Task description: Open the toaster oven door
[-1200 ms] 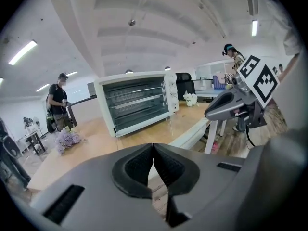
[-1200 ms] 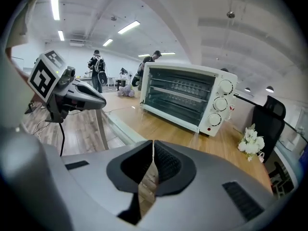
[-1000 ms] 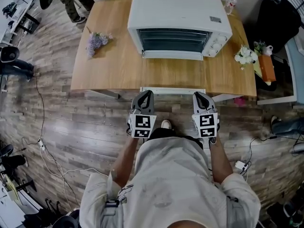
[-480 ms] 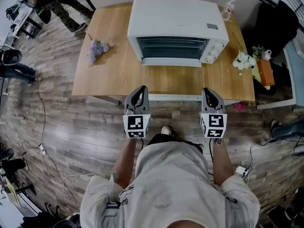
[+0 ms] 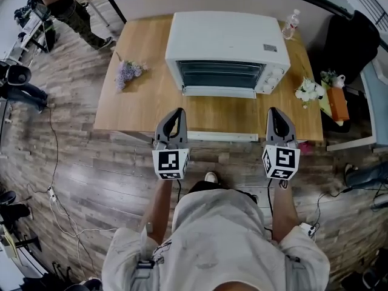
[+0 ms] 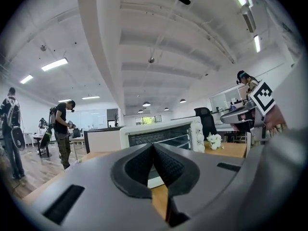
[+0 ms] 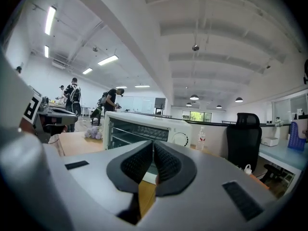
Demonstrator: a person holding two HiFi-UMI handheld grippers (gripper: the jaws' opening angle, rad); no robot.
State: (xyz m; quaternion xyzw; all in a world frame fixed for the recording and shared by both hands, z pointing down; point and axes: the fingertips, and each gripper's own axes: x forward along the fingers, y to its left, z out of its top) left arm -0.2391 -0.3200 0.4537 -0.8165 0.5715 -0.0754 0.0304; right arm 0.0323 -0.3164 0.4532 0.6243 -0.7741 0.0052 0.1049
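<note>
A white toaster oven (image 5: 227,44) stands at the back middle of the wooden table (image 5: 145,99), its glass door (image 5: 221,74) shut and facing me. Both grippers hover at the table's front edge, well short of the oven. My left gripper (image 5: 177,113) is shut and empty, in front of the oven's left end. My right gripper (image 5: 274,111) is also shut on nothing, in front of the knob end. In the left gripper view the pads (image 6: 166,165) meet before the oven (image 6: 161,134). The right gripper view shows the oven (image 7: 144,128) beyond the closed pads (image 7: 166,163).
Purple flowers (image 5: 125,73) lie on the table's left part, white flowers (image 5: 309,90) on its right. A water bottle (image 5: 290,22) stands at the back right. A black chair (image 7: 243,138) is off to the right. People stand at the far left (image 5: 66,8). Cables cross the wood floor (image 5: 54,187).
Both grippers have risen and moved forward to the table's front edge, and they have spread a little wider apart. Their jaws have stayed shut. The oven door has not moved.
</note>
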